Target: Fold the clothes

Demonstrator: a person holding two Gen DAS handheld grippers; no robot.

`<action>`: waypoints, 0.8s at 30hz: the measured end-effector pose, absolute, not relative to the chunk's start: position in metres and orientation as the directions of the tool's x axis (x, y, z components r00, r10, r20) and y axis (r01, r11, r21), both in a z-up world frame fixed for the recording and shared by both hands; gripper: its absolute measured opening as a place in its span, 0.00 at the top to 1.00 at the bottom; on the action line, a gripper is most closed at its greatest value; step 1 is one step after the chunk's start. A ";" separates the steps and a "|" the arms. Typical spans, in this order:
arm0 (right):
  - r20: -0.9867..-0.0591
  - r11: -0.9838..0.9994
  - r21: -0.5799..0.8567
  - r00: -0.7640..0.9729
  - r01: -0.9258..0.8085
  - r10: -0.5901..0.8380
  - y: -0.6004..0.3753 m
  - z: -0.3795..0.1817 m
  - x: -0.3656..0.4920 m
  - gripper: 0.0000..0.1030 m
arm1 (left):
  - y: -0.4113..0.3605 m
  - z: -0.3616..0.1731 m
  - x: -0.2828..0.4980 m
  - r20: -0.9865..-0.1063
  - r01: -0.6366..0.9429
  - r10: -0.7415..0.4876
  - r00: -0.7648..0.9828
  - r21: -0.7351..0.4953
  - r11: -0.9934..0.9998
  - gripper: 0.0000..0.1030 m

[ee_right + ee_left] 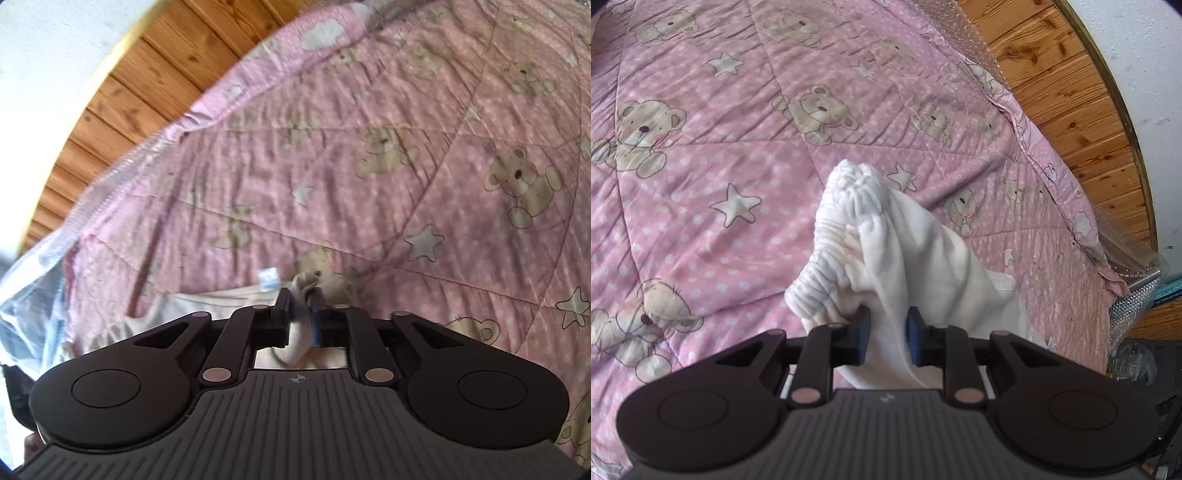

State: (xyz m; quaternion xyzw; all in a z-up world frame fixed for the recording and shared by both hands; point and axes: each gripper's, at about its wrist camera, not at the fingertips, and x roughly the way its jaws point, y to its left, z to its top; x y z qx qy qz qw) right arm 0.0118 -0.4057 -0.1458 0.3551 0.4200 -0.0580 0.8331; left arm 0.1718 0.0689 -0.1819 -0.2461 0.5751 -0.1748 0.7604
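Above the pink quilted bedspread printed with teddy bears and white stars, a white soft-knit garment with a ribbed elastic band hangs bunched in the air. The left gripper has its blue pads drawn in on a thick fold of that cloth, with the ribbed band spilling up and over toward the middle of the bedspread. The right gripper is pinched nearly shut on a small twisted tuft of the same pale fabric; more of the cloth trails just below it, lying on the bedspread's near side, toward the edge that meets the wood-panelled wall.

To my eye the folding has hardly begun. The garment is lifted and crumpled, with no flat panel or crease anywhere that I can see. I would say everything is left: spread it out on the bedspread, smooth it, then fold it over. The right wrist view is blurred, so how the trailing part lies there I cannot tell.
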 end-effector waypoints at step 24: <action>-0.726 0.607 0.665 0.565 0.435 0.391 -0.429 -0.174 0.021 0.66 | 0.095 -0.153 0.185 -0.753 -0.009 -0.563 0.340 -0.601 0.799 0.70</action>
